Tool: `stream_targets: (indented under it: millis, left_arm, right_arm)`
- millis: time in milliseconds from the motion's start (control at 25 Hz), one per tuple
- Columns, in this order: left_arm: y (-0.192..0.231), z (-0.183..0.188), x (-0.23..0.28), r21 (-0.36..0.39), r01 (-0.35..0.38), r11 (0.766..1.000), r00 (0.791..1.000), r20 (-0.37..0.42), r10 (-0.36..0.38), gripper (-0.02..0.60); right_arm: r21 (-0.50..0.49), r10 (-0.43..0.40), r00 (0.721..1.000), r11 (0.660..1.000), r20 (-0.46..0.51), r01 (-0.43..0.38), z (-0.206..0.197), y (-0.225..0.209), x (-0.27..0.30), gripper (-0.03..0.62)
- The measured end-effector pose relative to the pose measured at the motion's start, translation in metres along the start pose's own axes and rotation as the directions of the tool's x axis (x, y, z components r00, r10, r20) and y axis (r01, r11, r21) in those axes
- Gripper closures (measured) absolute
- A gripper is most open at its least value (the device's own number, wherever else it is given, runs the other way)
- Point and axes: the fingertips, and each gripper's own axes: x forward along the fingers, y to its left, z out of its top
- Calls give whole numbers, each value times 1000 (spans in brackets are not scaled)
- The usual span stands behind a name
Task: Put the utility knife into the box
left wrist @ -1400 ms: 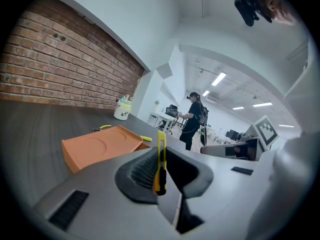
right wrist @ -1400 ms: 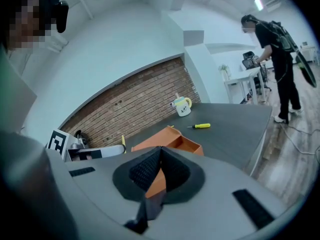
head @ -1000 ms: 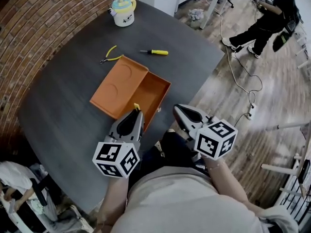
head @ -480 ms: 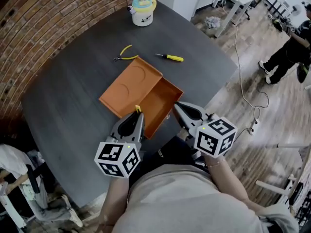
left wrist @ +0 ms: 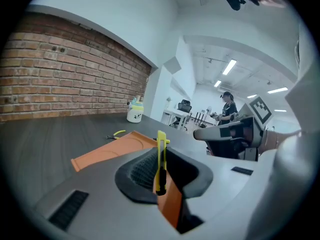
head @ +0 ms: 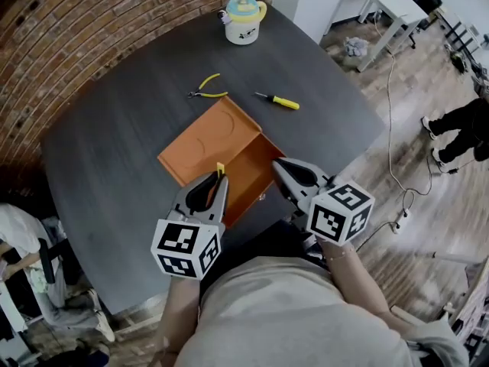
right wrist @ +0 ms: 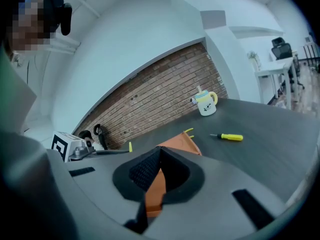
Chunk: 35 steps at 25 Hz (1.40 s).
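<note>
Dark round tabletop (head: 114,144): carries all loose items.

Orange box (head: 246,173): open, at the near middle of the tabletop, its lid (head: 205,138) laid flat on the far-left side.

Left tongs (head: 218,176): tips above the box's near edge, jaws clamped on the utility knife (left wrist: 160,163).

Right tongs (head: 279,165): just right of the box's near corner, jaws pressed together, nothing between them.

Mug (head: 243,10): upright near the far edge, well apart from the box.

Utility knife: held off the tabletop, not in the box. In the left gripper view its long axis stands upright, yellow end uppermost and clear of the jaw tips, dark end lowest. In the head view only the yellow end shows.

Screwdriver (head: 279,101): yellow handle, lying beyond the box.

Pliers (head: 206,89): yellow grips, lying near the lid's far corner.
</note>
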Motion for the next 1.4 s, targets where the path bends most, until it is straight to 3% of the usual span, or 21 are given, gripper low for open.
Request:
stream_targets:
  millis: [600, 920, 1120, 1400]
  left_arm:
    - [0, 2, 13, 208, -85, 974, 991, -85, 105, 517]
    - [-7, -1, 27, 399, -82, 913, 976, -152, 154, 517]
    - [-10, -15, 34, 427, -62, 902, 965, -207, 164, 517]
    - [-13, -31, 47, 424, -35, 905, 946, -279, 167, 517]
  right_arm:
    - [-27, 105, 993, 994, -57, -107, 6, -15, 7, 586]
    - [-42, 126, 987, 991, -97, -130, -2, -24, 1, 586]
    - [-46, 112, 985, 992, -131, -119, -7, -34, -1, 586]
    - [-32, 115, 982, 992, -147, -121, -10, -45, -1, 586]
